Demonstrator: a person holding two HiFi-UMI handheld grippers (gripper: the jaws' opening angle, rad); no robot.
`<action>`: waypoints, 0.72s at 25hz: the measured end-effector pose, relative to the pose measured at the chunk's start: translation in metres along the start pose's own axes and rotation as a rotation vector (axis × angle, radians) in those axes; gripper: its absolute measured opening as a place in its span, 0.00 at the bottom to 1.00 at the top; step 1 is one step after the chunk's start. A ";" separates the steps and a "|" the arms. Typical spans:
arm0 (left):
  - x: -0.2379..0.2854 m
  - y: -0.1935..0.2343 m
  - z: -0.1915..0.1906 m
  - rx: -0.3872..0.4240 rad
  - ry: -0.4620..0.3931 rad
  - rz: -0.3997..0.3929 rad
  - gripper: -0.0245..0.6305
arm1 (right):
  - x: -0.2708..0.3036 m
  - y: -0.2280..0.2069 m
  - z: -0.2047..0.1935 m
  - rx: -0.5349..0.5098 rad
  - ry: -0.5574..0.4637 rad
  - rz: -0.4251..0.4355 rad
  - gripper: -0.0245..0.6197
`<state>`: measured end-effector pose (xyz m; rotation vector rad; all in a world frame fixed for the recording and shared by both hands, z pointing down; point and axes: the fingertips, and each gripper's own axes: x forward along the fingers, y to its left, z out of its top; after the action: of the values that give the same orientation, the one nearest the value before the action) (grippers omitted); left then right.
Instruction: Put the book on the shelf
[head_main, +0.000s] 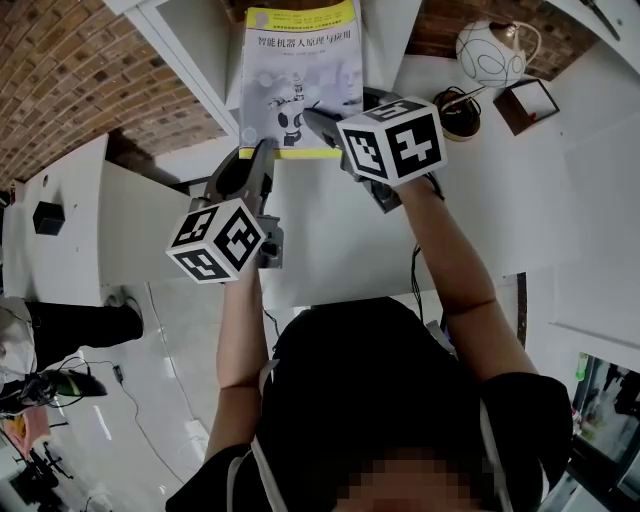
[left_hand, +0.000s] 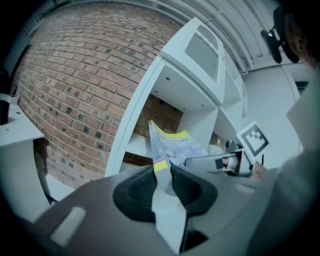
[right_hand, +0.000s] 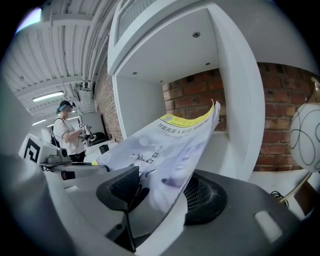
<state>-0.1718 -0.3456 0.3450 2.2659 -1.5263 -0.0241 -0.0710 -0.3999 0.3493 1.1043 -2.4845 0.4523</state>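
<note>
1. Between the left gripper's (left_hand: 162, 172) fingers (left_hand: 135, 195): the thin lower edge of the book (left_hand: 175, 147), both dark pads pressed flat on it, clamped tight.
2. Ahead of those fingertips the book runs up and away, slightly tilted, with its far end inside the open compartment of the white shelf (left_hand: 185, 90); a small yellow strip sits right at the pinch point.
3. Between the right gripper's (right_hand: 162, 192) fingers: the same book (right_hand: 175, 145), but the jaws stand apart. The cover leans toward the right-hand pad (right_hand: 205, 197), and a gap shows at the left-hand pad (right_hand: 122, 187), so no squeeze.
4. Book look: thin softcover with a pale grey-lavender front, a yellow band across the top and a narrow yellow strip at the bottom. It carries a dark Chinese title line under the band and a white robot figure in the middle. Pages sag and curve slightly.
5. Head view: the book (head_main: 300, 70) lies cover up just beyond both sets of fingertips, its top end between the shelf's (head_main: 190, 60) white uprights. The left gripper (head_main: 262, 150) is at its lower left corner and the right gripper (head_main: 325, 125) at its lower right part.
6. Behind the compartment, past the book's far end: brick wall (right_hand: 190, 97).
7. Cannot tell if the book's far end rests on the shelf board.
</note>
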 end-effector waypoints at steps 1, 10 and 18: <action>0.000 0.000 0.001 0.001 -0.004 0.000 0.18 | -0.001 0.000 -0.001 0.007 0.007 0.008 0.46; -0.001 -0.003 0.010 0.001 -0.018 -0.008 0.17 | -0.010 -0.003 -0.004 0.015 0.037 0.027 0.55; -0.006 0.002 0.016 -0.007 -0.053 0.012 0.17 | -0.006 0.003 0.003 -0.054 0.085 0.023 0.55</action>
<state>-0.1801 -0.3464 0.3297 2.2671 -1.5637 -0.0863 -0.0702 -0.3951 0.3435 1.0157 -2.4231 0.4275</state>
